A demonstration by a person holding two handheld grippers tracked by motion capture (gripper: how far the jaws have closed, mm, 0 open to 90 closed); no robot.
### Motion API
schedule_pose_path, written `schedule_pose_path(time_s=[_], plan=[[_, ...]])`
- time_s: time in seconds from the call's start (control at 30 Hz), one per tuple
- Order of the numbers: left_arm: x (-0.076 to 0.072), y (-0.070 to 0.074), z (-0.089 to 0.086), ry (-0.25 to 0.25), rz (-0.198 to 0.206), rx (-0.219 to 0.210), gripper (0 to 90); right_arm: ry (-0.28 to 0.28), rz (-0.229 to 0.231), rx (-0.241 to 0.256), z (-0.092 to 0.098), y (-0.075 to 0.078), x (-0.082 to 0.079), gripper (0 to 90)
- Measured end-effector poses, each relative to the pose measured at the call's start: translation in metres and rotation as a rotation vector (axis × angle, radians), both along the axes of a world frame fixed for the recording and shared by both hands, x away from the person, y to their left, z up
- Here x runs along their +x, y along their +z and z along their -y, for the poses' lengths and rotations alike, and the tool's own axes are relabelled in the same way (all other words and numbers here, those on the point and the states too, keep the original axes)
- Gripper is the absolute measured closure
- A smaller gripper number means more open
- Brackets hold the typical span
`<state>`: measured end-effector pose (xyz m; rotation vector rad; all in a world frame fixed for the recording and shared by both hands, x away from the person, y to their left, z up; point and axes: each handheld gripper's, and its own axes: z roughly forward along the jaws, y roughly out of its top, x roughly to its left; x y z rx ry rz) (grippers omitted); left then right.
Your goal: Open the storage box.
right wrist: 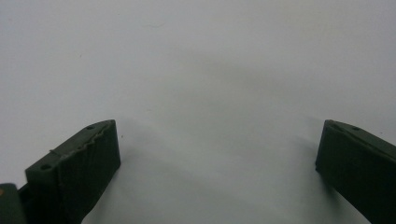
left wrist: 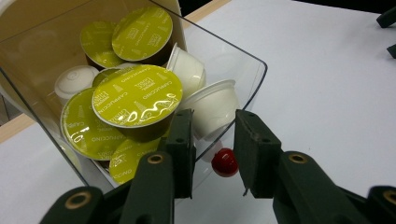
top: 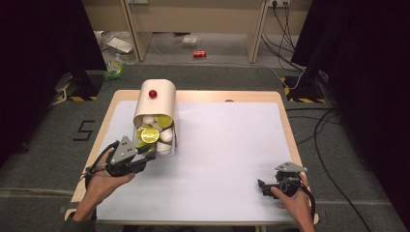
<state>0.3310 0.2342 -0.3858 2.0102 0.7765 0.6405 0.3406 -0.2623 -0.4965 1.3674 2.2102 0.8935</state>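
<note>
The left gripper (left wrist: 212, 140) is sitting at the front of a clear plastic drawer (left wrist: 243, 79) pulled out of a cream capsule dispenser (top: 154, 101) near the table's (top: 232, 96) far left. Its jaws are standing slightly apart on either side of the drawer's small red knob (left wrist: 224, 162), and whether they are touching it cannot be told. Green-lidded capsules (left wrist: 137, 95) and white capsules (left wrist: 212, 109) are lying piled in the drawer. The right gripper (top: 263, 186) is resting low over the white table cover (right wrist: 210, 70) at the near right, jaws spread wide and holding nothing.
</note>
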Motion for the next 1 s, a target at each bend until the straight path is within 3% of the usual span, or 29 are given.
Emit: schedule_pose_path(time_s=[0.07,0.63,0.67,0.83,1.0], plan=[[0.001,0.0,0.0,-0.001,0.014,0.001,67.0,0.0,0.0,0.0,0.0,0.0,0.0,0.3],[-0.009,-0.002,-0.004,0.001,0.006,-0.016,65.6,0.0,0.0,0.0,0.0,0.0,0.0,0.3],[-0.009,-0.002,-0.004,-0.004,0.019,-0.011,65.6,0.0,0.0,0.0,0.0,0.0,0.0,0.3],[-0.011,-0.002,-0.006,-0.005,-0.001,-0.041,65.3,0.0,0.0,0.0,0.0,0.0,0.0,0.3],[-0.013,-0.003,-0.005,-0.006,0.0,-0.035,64.8,0.0,0.0,0.0,0.0,0.0,0.0,0.3]])
